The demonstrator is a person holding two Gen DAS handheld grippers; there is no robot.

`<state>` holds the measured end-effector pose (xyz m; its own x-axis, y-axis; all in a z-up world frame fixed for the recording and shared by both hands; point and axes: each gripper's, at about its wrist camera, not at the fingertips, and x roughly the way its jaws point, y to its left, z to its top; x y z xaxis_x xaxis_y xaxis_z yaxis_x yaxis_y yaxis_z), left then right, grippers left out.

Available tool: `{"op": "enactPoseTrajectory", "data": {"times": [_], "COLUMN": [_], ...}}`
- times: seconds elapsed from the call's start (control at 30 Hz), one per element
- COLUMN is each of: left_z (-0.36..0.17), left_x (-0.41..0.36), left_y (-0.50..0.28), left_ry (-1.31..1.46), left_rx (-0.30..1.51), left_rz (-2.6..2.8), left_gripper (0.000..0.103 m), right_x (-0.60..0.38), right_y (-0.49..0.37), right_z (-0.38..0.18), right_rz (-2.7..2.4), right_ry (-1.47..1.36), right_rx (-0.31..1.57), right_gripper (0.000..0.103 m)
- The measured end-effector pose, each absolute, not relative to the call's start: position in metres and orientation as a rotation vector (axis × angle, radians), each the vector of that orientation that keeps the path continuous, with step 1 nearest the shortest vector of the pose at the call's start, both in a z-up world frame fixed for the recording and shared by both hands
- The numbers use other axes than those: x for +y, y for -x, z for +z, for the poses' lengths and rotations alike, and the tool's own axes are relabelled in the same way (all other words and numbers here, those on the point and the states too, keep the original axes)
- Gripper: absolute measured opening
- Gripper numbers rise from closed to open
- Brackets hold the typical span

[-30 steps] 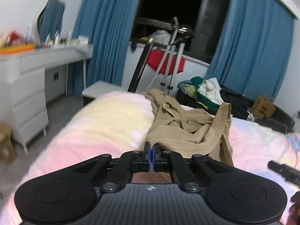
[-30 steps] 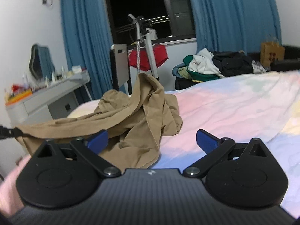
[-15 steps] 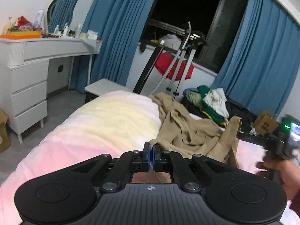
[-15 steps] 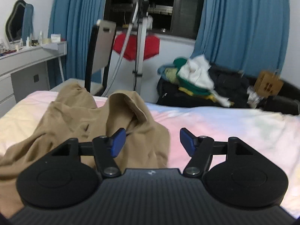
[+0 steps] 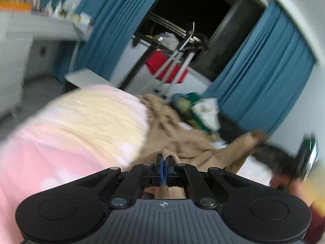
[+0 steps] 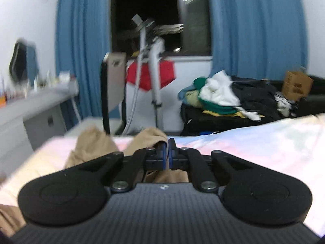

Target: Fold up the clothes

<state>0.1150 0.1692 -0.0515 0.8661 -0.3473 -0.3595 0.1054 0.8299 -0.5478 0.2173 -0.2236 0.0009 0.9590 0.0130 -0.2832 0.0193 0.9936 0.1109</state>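
A tan garment [image 5: 182, 142] lies crumpled on the pastel bed [image 5: 71, 134]. My left gripper [image 5: 163, 162] is shut on an edge of it, with a fold of cloth poking up between the blue pads. In the right wrist view my right gripper [image 6: 168, 152] is shut on another part of the tan garment [image 6: 150, 136], which bunches over the left finger. In the left wrist view the right gripper [image 5: 262, 140] shows at the right, blurred, holding up a corner of the cloth.
A pile of other clothes [image 6: 223, 97] lies on a dark couch beyond the bed. A drying rack [image 6: 150, 67] with a red cloth stands by the window. A white dresser [image 5: 24, 46] is at the left. A cardboard box [image 6: 296, 85] sits at the far right.
My right gripper has closed on the tan garment; it was open half a second ago. The left gripper has tilted, still holding the cloth. Both views are blurred by motion.
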Motion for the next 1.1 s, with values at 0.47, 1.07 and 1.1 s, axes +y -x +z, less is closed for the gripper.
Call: {"op": "enactPoseTrajectory", "data": {"times": [0.47, 1.07, 1.1], "left_z": [-0.004, -0.003, 0.002], "left_x": [0.171, 0.099, 0.093], "left_y": [-0.013, -0.003, -0.012], "left_ry": [0.521, 0.249, 0.243], "left_rx": [0.376, 0.629, 0.627], "left_rz": [-0.368, -0.265, -0.255], "left_gripper": [0.001, 0.067, 0.068], "right_x": [-0.344, -0.351, -0.342], "right_y": [-0.006, 0.022, 0.012], "right_z": [0.016, -0.022, -0.019], "right_rz": [-0.137, -0.142, -0.095], "right_ry": [-0.396, -0.432, -0.410], "right_rx": [0.172, 0.365, 0.374], "right_gripper": [0.005, 0.085, 0.085]}}
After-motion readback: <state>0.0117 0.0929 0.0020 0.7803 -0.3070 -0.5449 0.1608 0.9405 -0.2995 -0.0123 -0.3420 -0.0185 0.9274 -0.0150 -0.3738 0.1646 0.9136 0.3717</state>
